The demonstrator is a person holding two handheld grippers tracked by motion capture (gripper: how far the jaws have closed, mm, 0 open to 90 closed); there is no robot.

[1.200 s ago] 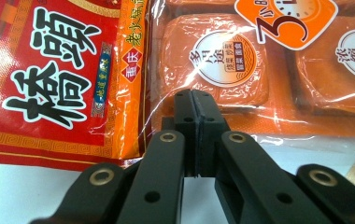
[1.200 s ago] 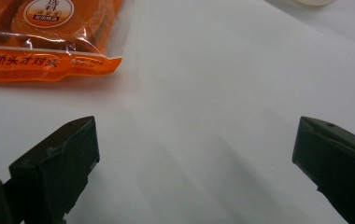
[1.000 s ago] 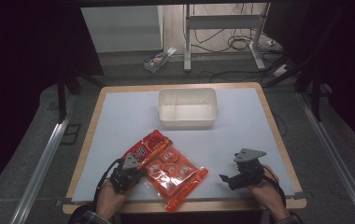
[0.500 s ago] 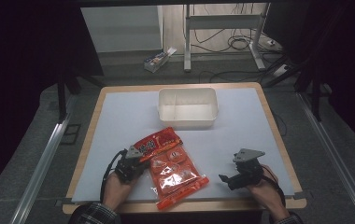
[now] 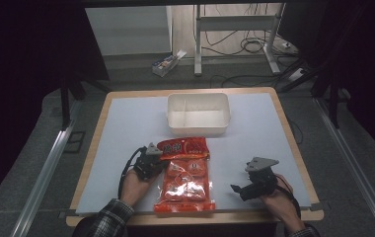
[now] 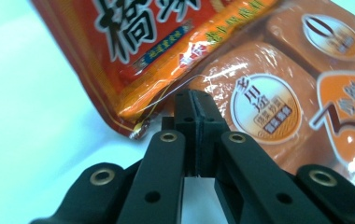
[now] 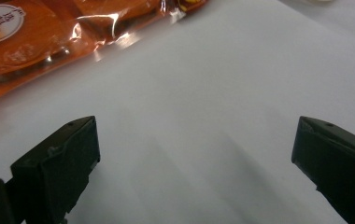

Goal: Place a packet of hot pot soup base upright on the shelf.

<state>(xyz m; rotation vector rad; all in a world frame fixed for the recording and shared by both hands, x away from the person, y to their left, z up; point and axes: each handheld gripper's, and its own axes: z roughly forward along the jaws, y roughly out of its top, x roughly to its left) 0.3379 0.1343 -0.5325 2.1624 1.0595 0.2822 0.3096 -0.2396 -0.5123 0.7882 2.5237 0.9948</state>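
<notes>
A red-and-orange snack bag [image 5: 185,175] lies flat on the white table top [image 5: 126,123], its long side pointing away from me and its red top end near the white container [image 5: 198,114]. My left gripper [image 5: 158,157] is at the bag's upper left edge. In the left gripper view its jaws are pressed together [image 6: 195,100] on the edge of the bag [image 6: 259,70]. My right gripper [image 5: 235,187] rests on the table to the right of the bag. It stands open [image 7: 194,154] with bare table between its fingers, and the bag's corner [image 7: 35,37] lies off to its left.
The white container is an empty rectangular tub at the middle back of the table. The wooden table rim [image 5: 318,212] runs close behind my hands. A small box [image 5: 168,61] and cables lie on the floor beyond the table.
The left gripper has moved away from me, dragging the bag's top end. The bag has turned from a slant to lie straight toward the container. The right gripper stayed put.
</notes>
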